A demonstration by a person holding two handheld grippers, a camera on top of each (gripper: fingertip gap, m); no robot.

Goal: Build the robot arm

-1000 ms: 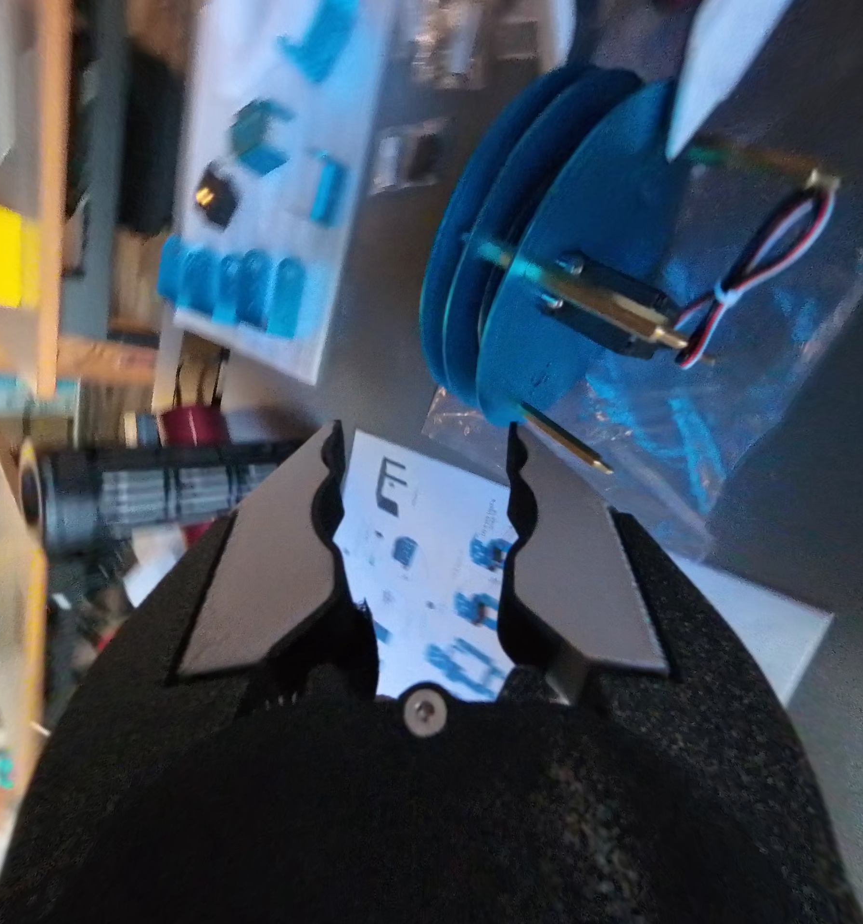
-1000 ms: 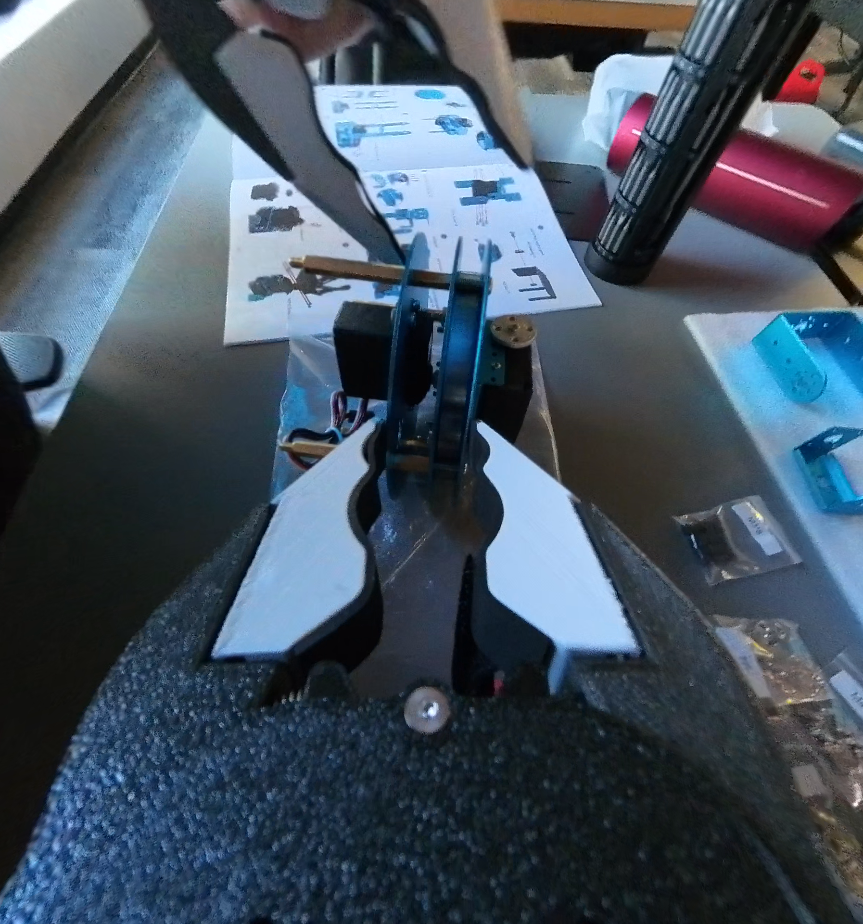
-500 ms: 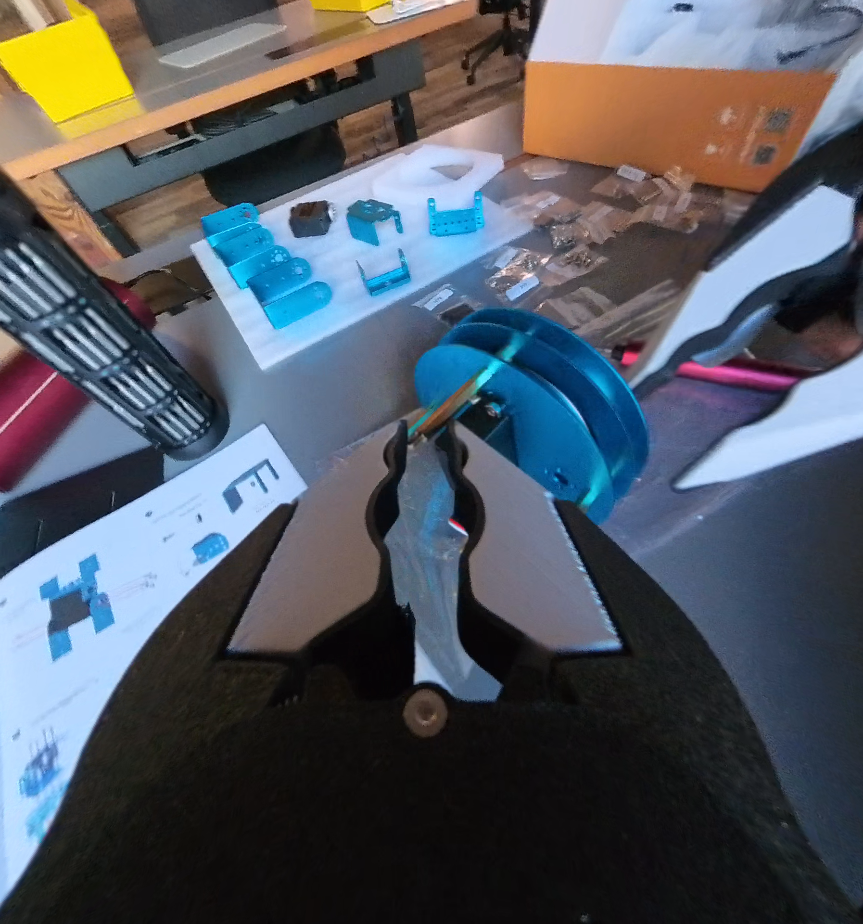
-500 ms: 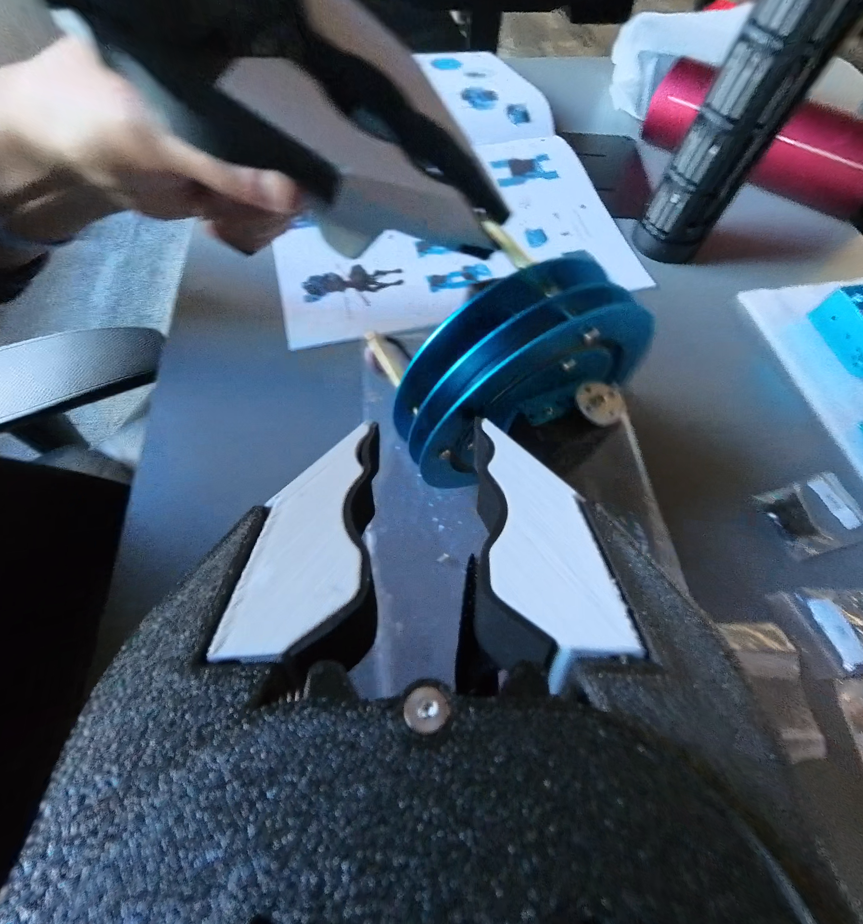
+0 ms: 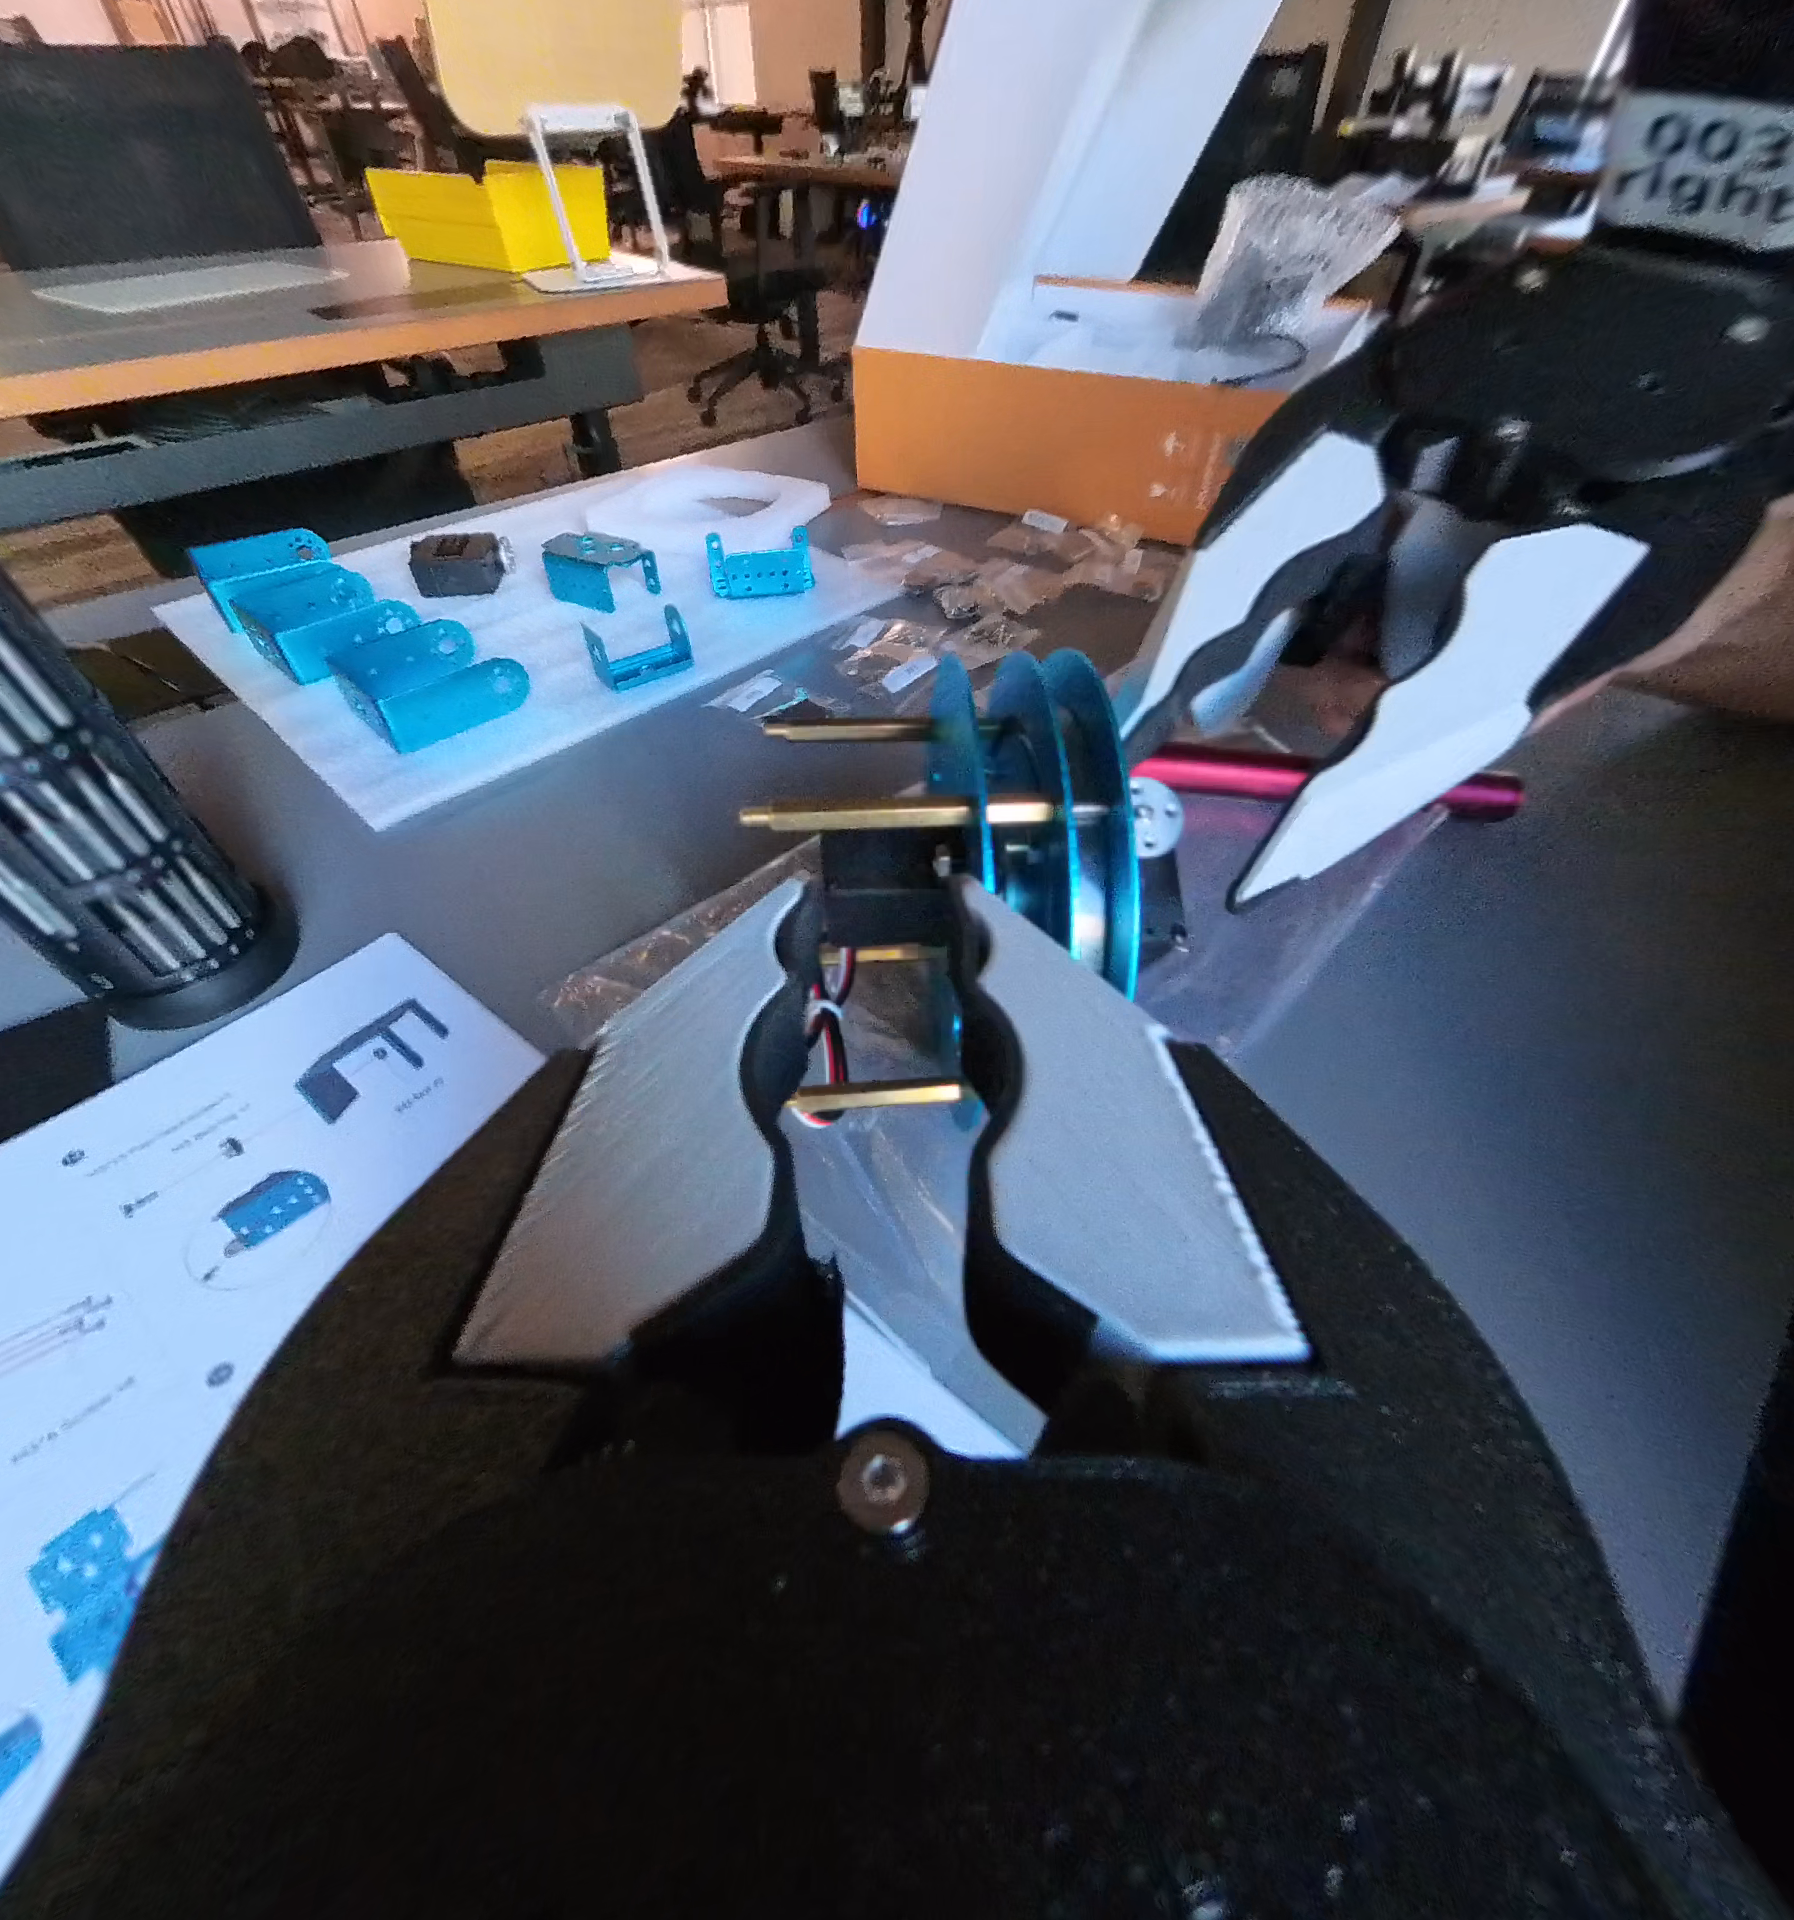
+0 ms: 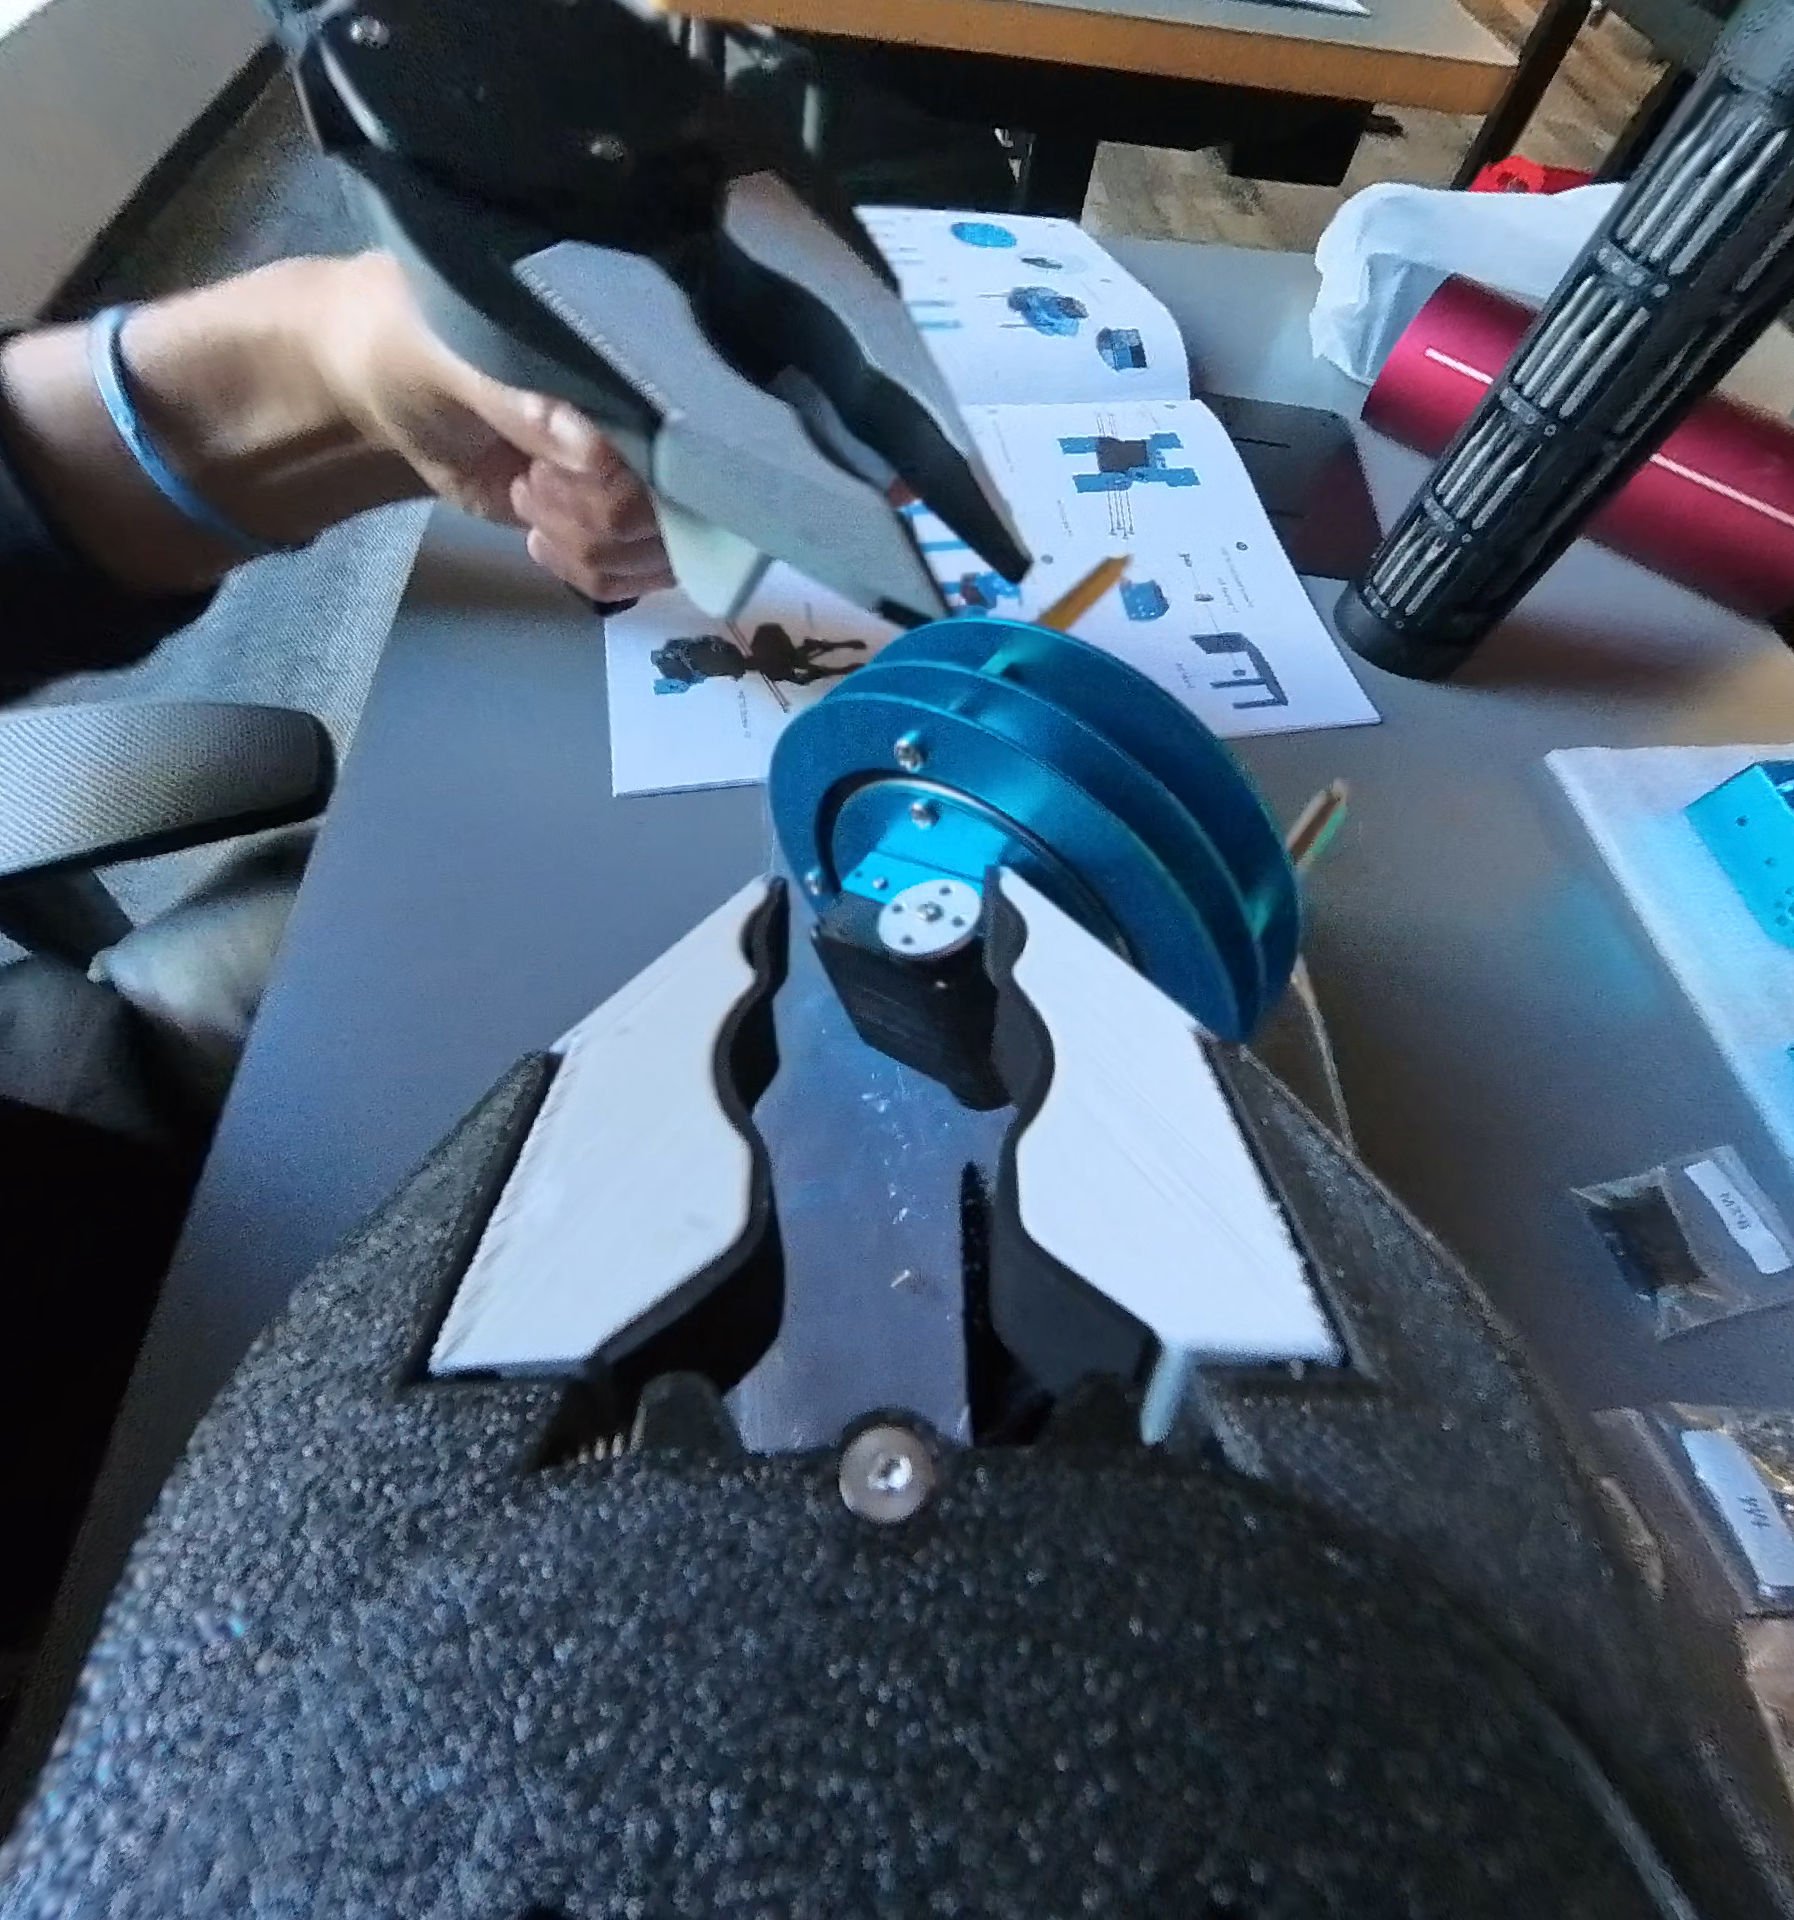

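A blue disc assembly [image 5: 1038,790] with brass standoffs, a black servo block and red-white-black wires stands on edge on a clear plastic bag [image 5: 664,966]. My left gripper [image 5: 882,899] is closed on the black servo block on the standoff side. In the right wrist view the left gripper [image 6: 966,592] reaches in behind the discs [image 6: 1080,748], held by a hand [image 6: 373,416]. My right gripper [image 6: 885,894] is open, its jaws on either side of the second servo with the silver horn, with a small gap on the left. The right gripper also shows in the left wrist view [image 5: 1191,808].
An open instruction booklet [image 5: 197,1195] lies left of the assembly. A black mesh cylinder [image 6: 1558,395] and a red cylinder [image 6: 1651,468] stand behind it. A white foam sheet [image 5: 519,748] carries blue brackets. Small parts bags [image 6: 1693,1247], an orange box [image 5: 1028,436] and a chair armrest [image 6: 93,779] are nearby. The left gripper's tips are roughly 7 centimeters from the right gripper's.
My left gripper swung round from a sideways pose, came in and closed on the assembly. The assembly turned. My right gripper left the disc edges and now sits around the horn servo.
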